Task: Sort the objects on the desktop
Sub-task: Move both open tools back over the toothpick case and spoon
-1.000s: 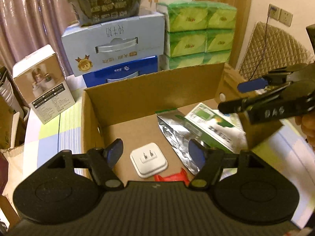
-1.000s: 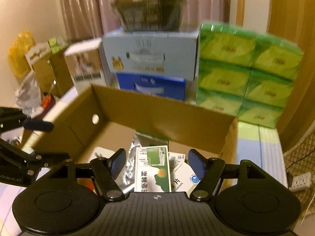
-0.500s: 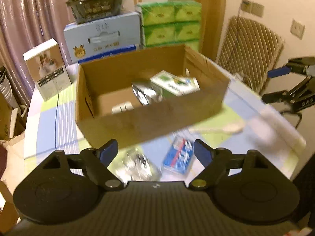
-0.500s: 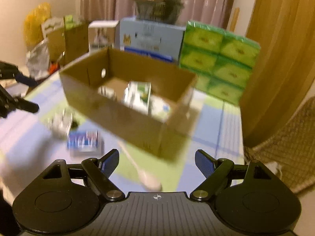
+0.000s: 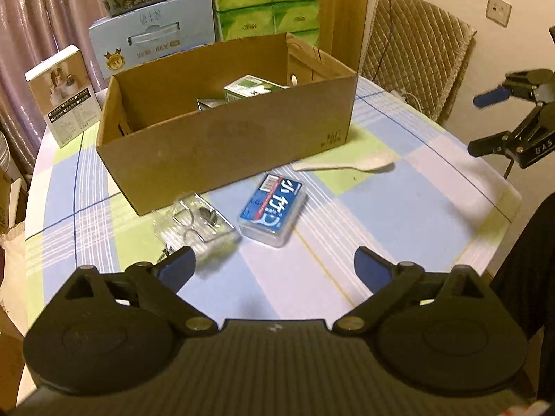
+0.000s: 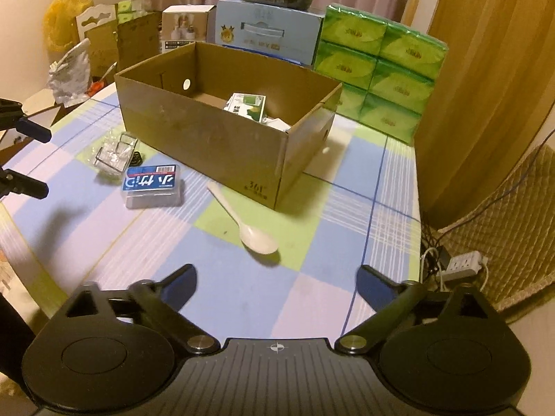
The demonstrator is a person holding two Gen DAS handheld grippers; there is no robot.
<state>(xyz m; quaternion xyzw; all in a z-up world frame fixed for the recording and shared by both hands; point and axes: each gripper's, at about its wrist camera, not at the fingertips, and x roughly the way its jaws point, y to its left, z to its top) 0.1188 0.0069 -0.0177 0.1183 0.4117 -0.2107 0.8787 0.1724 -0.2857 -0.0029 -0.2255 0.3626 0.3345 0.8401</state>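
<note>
An open cardboard box stands on the checked tablecloth with a green-and-white carton and other items inside. In front of it lie a blue-labelled clear case, a clear packet of metal hooks and a white spoon. My left gripper hovers over the table just short of the blue case, its jaws opening with nothing between them. My right gripper hangs short of the spoon, its jaws also opening and empty.
Green tissue packs, a pale blue carton and a white product box stand behind the cardboard box. A quilted chair and a power strip lie past the table's right edge.
Both grippers have drawn back from over the box's inside to the table in front of it. Both pairs of jaws have spread wider.
</note>
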